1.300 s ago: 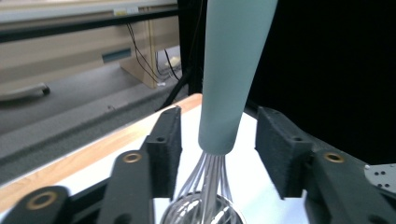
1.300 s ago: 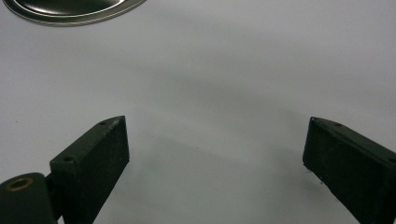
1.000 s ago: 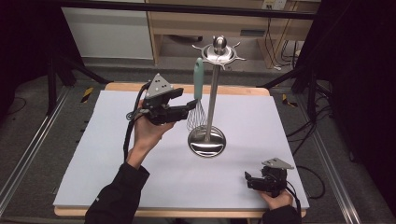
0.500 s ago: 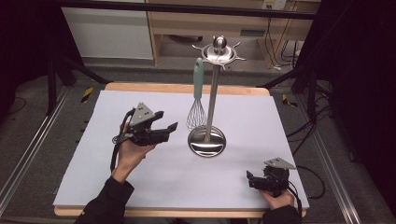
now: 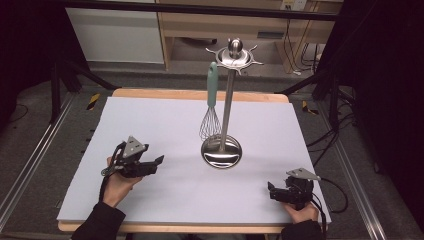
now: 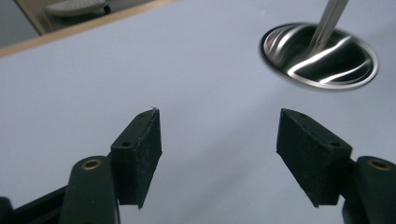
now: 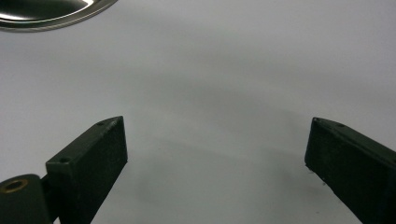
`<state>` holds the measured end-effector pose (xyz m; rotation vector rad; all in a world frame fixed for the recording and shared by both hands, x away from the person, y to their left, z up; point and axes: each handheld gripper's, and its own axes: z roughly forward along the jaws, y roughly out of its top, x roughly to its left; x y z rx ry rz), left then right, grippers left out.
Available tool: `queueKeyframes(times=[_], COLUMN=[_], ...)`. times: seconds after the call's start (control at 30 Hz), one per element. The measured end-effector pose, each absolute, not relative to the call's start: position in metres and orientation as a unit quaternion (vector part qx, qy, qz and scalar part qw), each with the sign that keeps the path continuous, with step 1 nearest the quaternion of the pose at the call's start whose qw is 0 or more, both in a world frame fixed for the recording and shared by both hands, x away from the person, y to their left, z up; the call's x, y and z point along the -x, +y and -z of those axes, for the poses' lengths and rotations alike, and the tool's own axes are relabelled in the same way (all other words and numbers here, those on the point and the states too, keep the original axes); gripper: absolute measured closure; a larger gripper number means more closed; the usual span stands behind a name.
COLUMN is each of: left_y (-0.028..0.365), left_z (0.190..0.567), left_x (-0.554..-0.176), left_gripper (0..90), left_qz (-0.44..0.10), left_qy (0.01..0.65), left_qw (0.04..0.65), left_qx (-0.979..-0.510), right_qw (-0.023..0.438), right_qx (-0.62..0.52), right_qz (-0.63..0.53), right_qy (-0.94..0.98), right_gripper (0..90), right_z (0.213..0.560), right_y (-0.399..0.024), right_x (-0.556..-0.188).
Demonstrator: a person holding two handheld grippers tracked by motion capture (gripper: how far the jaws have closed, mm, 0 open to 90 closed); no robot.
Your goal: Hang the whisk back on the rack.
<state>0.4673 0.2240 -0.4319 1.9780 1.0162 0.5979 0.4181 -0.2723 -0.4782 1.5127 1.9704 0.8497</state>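
A steel utensil stand (image 5: 227,95) with a round base (image 5: 221,152) rises mid-table. A whisk (image 5: 210,103) with a mint-green handle hangs from its top rack. My left gripper (image 5: 159,161) rests low at the left of the table, open and holding nothing, jaws pointing toward the base (image 6: 319,56). My right gripper (image 5: 270,189) lies near the front right corner, open and holding nothing, with the rim of the base (image 7: 51,13) at the top left of its view.
A pale sheet (image 5: 165,125) covers the wooden table (image 5: 150,93). Cables (image 5: 332,190) trail off the right edge. Shelving (image 5: 220,25) stands behind the table.
My left gripper has drawn back from the whisk toward the front left and come down close to the table, open. The right gripper has stayed put.
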Motion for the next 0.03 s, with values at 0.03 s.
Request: queueKeyframes(times=[0.03], left_y=[0.2286], left_z=[0.4354], left_x=[-0.4666], left_gripper=[30.1], left_qz=[-0.237], left_qy=[0.407], left_qw=[0.403], left_qx=[-0.785], right_qw=[0.255], right_qx=[-0.559], right_qz=[-0.313], right_qy=[0.725], right_gripper=[6.0], right_z=[0.4785], right_y=[-0.2732], right_x=[-0.4189])
